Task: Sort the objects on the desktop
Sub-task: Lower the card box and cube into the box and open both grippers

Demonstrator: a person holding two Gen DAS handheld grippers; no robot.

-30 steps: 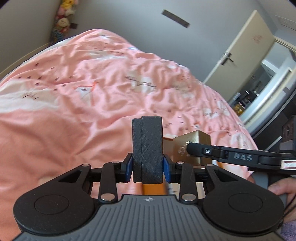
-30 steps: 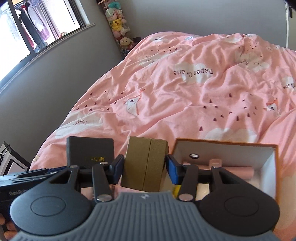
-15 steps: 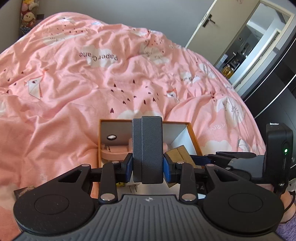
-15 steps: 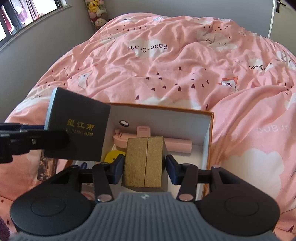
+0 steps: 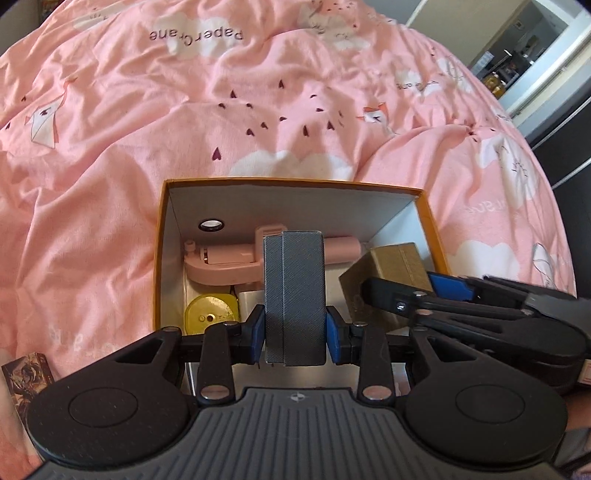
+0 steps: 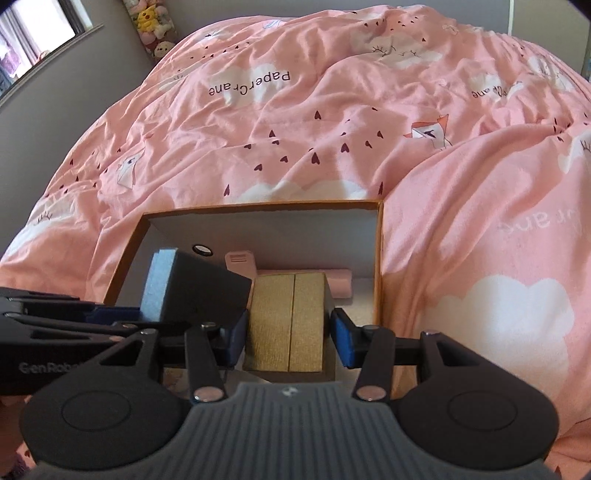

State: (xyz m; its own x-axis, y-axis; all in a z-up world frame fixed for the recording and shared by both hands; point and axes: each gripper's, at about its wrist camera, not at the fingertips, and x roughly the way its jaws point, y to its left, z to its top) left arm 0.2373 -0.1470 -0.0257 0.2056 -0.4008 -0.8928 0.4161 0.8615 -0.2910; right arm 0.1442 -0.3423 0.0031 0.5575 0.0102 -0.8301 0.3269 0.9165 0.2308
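This was a bedroom in a home. A wide bed filled both views, covered by a rumpled pink duvet point(image 6: 332, 122) printed with white clouds, paper cranes, small dark hearts and the words "PaperCrane" (upside down from here). Plush toys point(image 6: 153, 22) were stacked in the corner against a grey wall, beside a window point(image 6: 33, 33). Past an open doorway point(image 5: 517, 55) on the other side, shelves with bottles showed in a further room. An orange-rimmed cardboard box point(image 5: 295, 182) of small household things lay on the bedding.
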